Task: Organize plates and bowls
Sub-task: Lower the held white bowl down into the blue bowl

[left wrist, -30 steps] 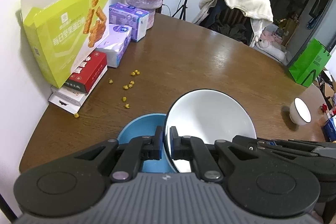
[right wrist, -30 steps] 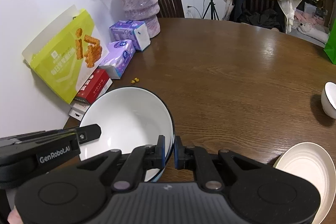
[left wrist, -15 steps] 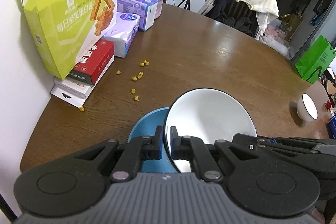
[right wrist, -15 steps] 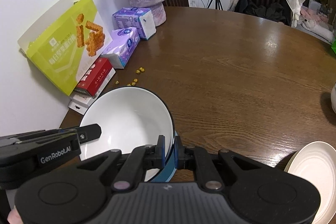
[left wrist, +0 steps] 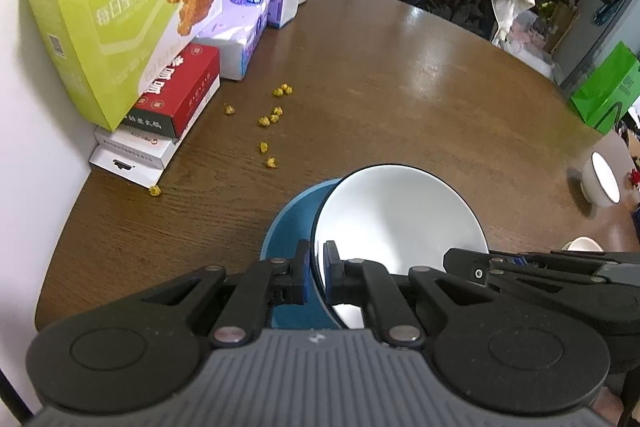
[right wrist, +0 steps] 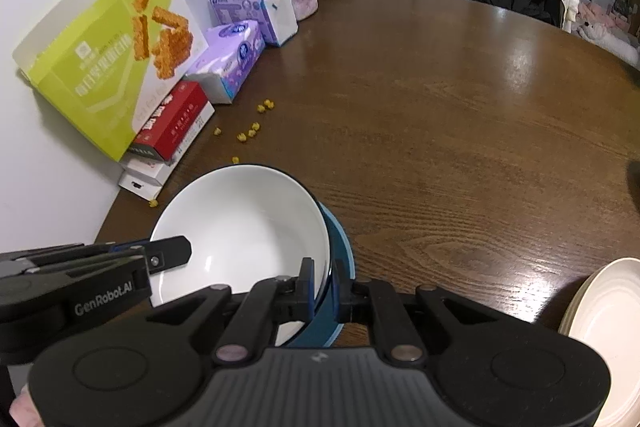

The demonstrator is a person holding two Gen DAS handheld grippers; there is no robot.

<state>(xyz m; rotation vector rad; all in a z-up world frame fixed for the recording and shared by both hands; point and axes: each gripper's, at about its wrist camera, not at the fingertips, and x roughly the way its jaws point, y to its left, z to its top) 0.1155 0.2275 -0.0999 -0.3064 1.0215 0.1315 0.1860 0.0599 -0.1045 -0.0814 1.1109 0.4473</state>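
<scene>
Change: we've brought the white bowl (left wrist: 396,215) down w/ both claws; the blue bowl (left wrist: 288,223) under it now shows bigger, nearly nested.
Meaning: we judge stacking almost done; release comes next.
Left claw (left wrist: 316,277): clamped on white bowl's near rim.
Right claw (right wrist: 322,289): clamped on the opposite rim.
Where: low over blue bowl, near edge of surface (right wrist: 460,131); contact unclear.
Count, bowls: 3, incl. small white bowl (left wrist: 600,183) far right.
Count, plates: 1 cream plate (right wrist: 604,331), poss. a stack.
Count, yellow crumbs (left wrist: 274,117): approx. 10.

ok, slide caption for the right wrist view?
Both grippers hold round white bowl by its rim over blue bowl on brown wooden table.
</scene>
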